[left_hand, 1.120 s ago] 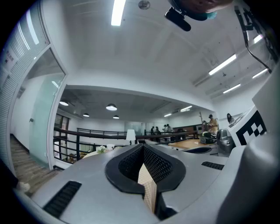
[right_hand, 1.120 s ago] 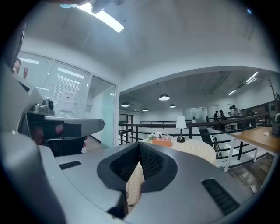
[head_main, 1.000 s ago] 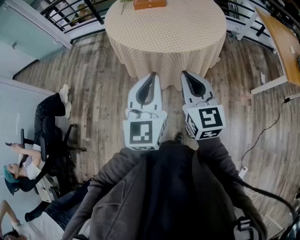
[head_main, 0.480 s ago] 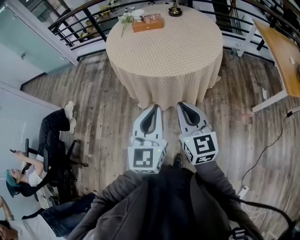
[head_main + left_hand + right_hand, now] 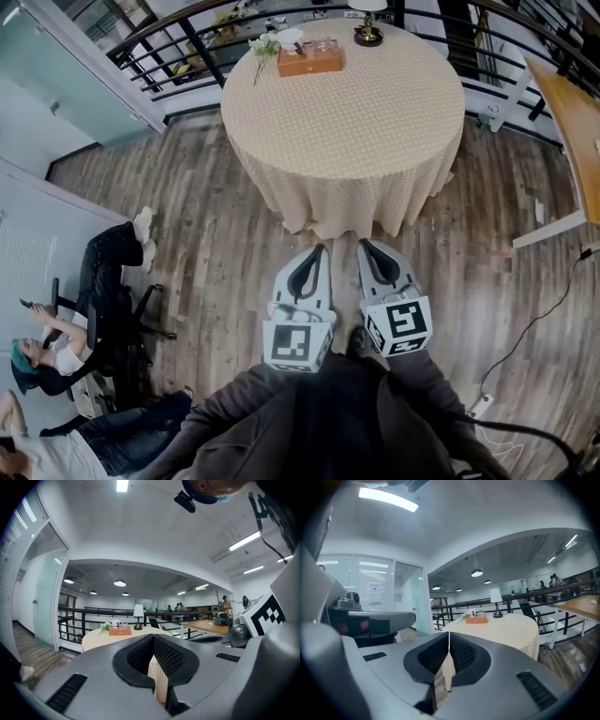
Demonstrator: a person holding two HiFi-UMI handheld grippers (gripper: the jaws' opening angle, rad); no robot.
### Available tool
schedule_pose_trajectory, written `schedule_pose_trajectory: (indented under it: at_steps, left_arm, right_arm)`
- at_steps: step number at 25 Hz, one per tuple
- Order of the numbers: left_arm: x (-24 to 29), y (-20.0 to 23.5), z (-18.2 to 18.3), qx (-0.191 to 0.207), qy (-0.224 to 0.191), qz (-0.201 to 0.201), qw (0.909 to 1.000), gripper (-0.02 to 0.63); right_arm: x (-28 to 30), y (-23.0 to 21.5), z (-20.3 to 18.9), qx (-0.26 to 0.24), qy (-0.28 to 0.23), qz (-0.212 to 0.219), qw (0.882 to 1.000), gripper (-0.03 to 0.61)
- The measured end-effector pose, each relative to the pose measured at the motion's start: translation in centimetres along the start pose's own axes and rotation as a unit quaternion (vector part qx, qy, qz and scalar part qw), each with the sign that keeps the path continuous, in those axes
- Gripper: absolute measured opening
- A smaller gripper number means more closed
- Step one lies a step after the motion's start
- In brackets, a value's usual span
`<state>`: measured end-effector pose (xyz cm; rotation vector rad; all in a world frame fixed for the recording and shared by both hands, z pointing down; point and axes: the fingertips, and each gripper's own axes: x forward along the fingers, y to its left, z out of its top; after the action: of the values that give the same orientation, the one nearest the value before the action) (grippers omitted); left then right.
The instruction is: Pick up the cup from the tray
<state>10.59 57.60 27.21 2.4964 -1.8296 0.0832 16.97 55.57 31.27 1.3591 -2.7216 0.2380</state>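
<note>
A wooden tray stands at the far side of a round table with a beige cloth. It also shows as tray and tray. Small cups stand on it, too small to tell apart. My left gripper and right gripper hang side by side over the wood floor, short of the table's near edge and far from the tray. Both point level towards the table. The left gripper and right gripper have their jaws together with nothing between them.
A small lamp and white flowers stand near the tray. A black railing runs behind the table. A wooden desk stands at the right, with a cable on the floor. People sit at the lower left.
Both grippers have dropped lower in the head view and stayed shut. The view has tilted up, so the whole table top with tray and lamp now shows.
</note>
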Motion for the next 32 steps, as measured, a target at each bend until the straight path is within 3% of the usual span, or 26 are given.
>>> schedule_pose_trajectory:
  at_steps: [6, 9, 14, 21, 32]
  left_arm:
    - [5.2, 3.8, 0.2, -0.001, 0.002, -0.013, 0.9999, 0.005]
    - [8.2, 6.4, 1.7, -0.019, -0.021, -0.011, 0.9995, 0.005]
    - [11.8, 9.9, 2.5, -0.009, -0.015, -0.024, 0.9996, 0.005]
    - [14.7, 14.4, 4.6, -0.04, -0.059, -0.025, 0.9971, 0.005]
    - [16.6, 16.2, 2.3, -0.045, -0.012, -0.055, 0.9974, 0.005]
  right_arm:
    - [5.8, -2.1, 1.3, -0.01, 0.007, -0.012, 1.0, 0.008]
    - [9.4, -2.5, 2.5, -0.015, 0.01, -0.01, 1.0, 0.008]
    - [14.1, -3.4, 4.6, -0.028, 0.012, -0.019, 0.999, 0.008]
    - [19.0, -3.3, 6.9, -0.045, 0.013, -0.029, 0.998, 0.008]
    - [21.8, -3.9, 6.9, -0.043, 0.027, -0.05, 0.997, 0.008]
